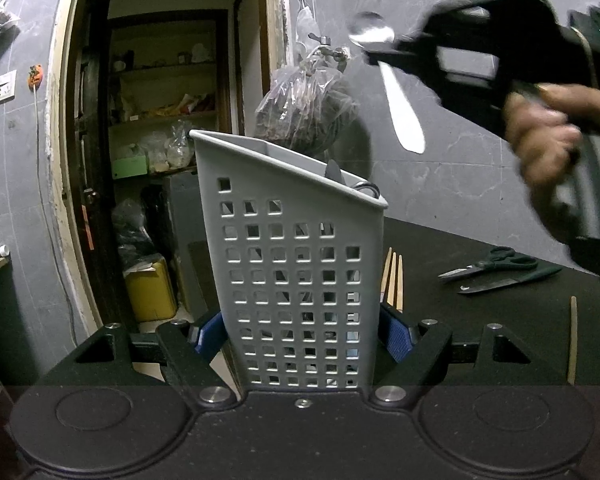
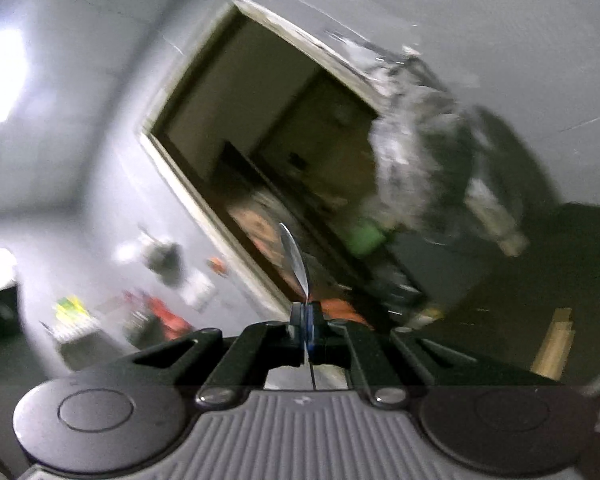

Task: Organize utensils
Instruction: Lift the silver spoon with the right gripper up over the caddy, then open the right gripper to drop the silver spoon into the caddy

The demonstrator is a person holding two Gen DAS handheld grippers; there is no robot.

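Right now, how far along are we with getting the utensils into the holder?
Partly done. Some items already stand inside the grey holder, which the left gripper clamps steady. In hand: the right gripper holds a spoon above the holder, bowl end up. Left on the black table: scissors, a knife, chopsticks beside the holder and a single stick.
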